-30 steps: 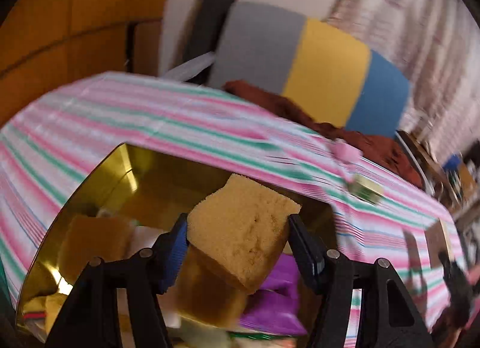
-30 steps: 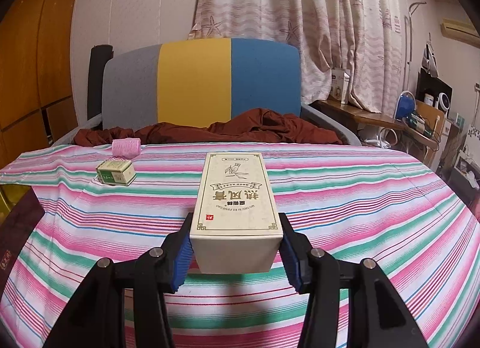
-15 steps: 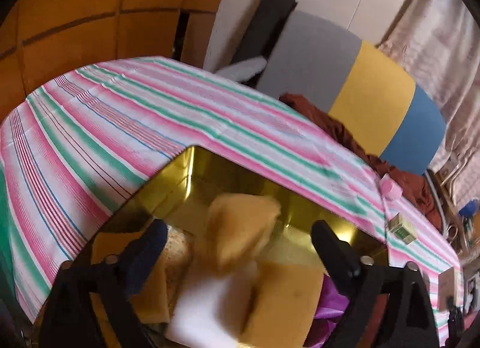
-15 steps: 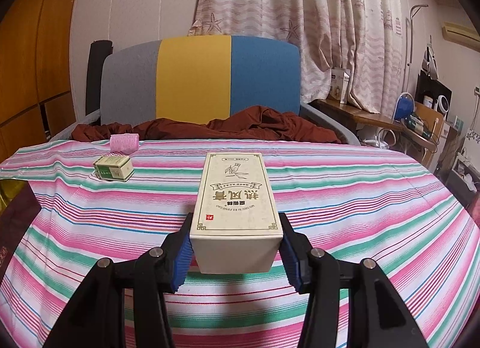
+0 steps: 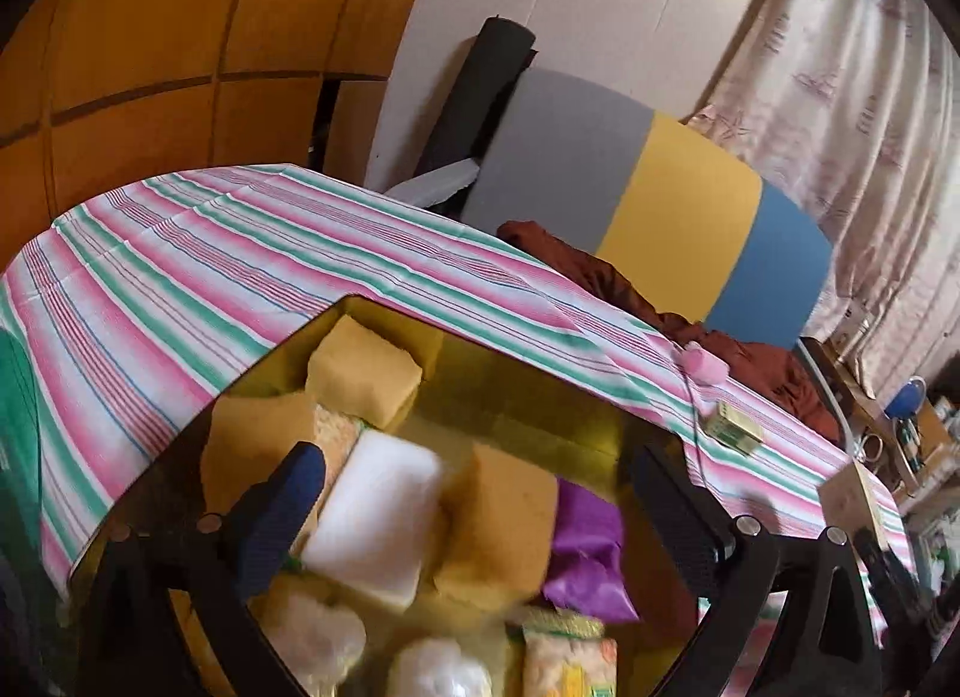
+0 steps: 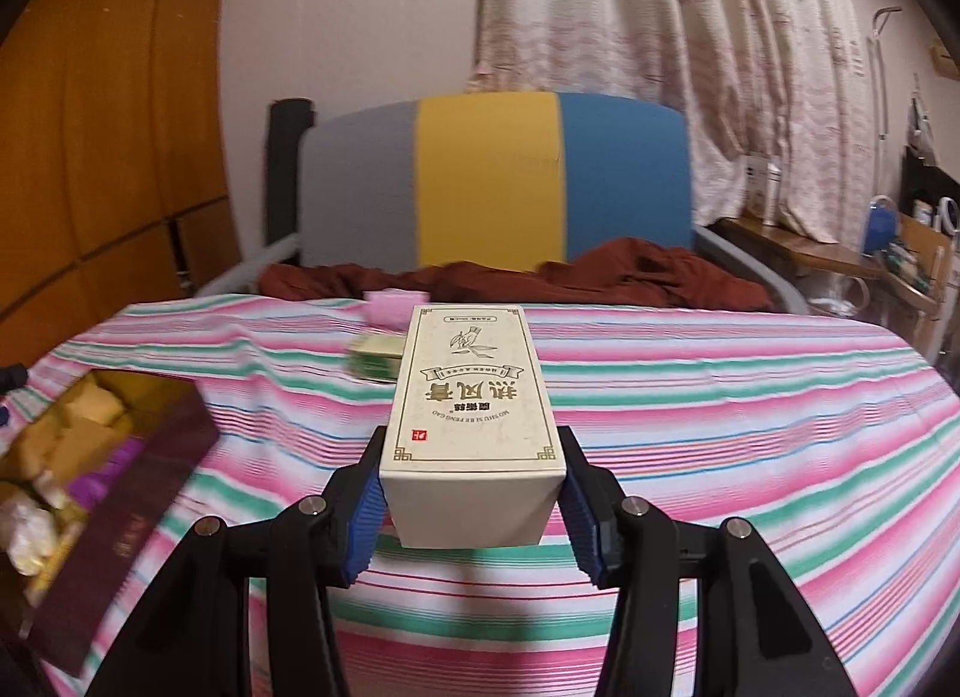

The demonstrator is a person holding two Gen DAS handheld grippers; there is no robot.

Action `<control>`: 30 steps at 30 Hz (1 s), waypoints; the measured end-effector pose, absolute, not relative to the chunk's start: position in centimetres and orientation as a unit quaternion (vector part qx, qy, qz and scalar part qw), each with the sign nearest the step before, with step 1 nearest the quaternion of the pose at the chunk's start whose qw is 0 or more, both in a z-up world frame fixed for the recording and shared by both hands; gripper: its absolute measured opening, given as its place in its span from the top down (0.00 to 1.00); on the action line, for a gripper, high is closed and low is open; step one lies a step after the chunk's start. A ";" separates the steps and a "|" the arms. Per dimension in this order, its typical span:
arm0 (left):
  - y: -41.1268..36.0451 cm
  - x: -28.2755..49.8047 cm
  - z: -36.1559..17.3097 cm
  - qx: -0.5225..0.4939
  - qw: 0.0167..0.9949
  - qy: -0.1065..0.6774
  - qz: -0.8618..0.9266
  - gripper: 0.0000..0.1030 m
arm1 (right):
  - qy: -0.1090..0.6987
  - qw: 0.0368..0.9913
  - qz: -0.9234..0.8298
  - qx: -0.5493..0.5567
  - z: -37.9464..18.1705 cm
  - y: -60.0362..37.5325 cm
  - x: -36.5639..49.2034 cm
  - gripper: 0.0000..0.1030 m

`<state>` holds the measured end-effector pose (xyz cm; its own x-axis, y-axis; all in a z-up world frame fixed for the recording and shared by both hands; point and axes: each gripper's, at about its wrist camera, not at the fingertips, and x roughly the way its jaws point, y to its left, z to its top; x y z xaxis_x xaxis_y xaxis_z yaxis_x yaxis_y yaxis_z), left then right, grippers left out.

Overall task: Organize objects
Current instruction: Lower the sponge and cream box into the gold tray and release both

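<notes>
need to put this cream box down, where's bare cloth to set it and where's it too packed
Bare striped cloth lies right of the cream box, held in the right hand-held gripper, out to the table's right edge. Near the far edge, the pink roll and small green box sit close together. The gold-lined box is crowded with sponges.

Ahead of you stands a chair back in grey, yellow and blue panels (image 6: 492, 181), a rust-brown cloth (image 6: 540, 280) heaped at its base. A pale patterned curtain (image 6: 660, 18) hangs to your right, orange wooden wall panels (image 5: 150, 36) to your left, a plain white wall (image 6: 348, 24) between them.
</notes>
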<state>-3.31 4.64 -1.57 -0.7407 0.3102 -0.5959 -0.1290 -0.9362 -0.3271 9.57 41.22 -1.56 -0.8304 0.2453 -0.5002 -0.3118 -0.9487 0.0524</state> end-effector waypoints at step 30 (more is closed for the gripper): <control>2.3 1.0 -4.5 -0.392 0.133 -0.179 0.893 0.00 | -0.217 -0.257 0.871 -0.359 -1.3 18.3 -7.6 0.50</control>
<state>1.03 2.34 -4.51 -0.6573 0.3775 -0.6523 -0.0965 -0.9006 -0.4239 -7.63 18.28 -1.29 -0.6096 -0.2917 -0.7371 0.6030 -0.7742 -0.1923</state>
